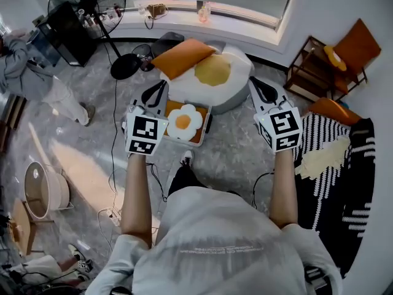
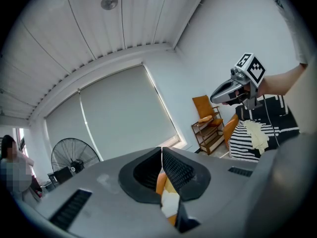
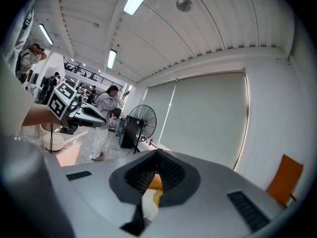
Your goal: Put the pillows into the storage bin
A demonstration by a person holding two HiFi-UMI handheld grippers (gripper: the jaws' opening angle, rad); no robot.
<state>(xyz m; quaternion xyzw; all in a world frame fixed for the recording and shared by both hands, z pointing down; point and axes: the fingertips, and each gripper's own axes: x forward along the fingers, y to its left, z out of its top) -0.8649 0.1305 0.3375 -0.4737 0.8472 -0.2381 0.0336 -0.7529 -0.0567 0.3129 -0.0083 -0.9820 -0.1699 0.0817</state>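
My left gripper point(image 2: 161, 150) and right gripper point(image 3: 157, 153) both pinched together on nothing, white flower-shaped pillow with orange centre point(image 1: 184, 121) lying in the rectangular storage bin point(image 1: 207, 123) between them, fried-egg-shaped pillow point(image 1: 212, 74) and plain orange pillow point(image 1: 182, 56) just behind it.

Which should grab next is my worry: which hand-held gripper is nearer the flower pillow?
Left. The left hand-held gripper is just left of the flower pillow; the right hand-held gripper is farther, to its right.
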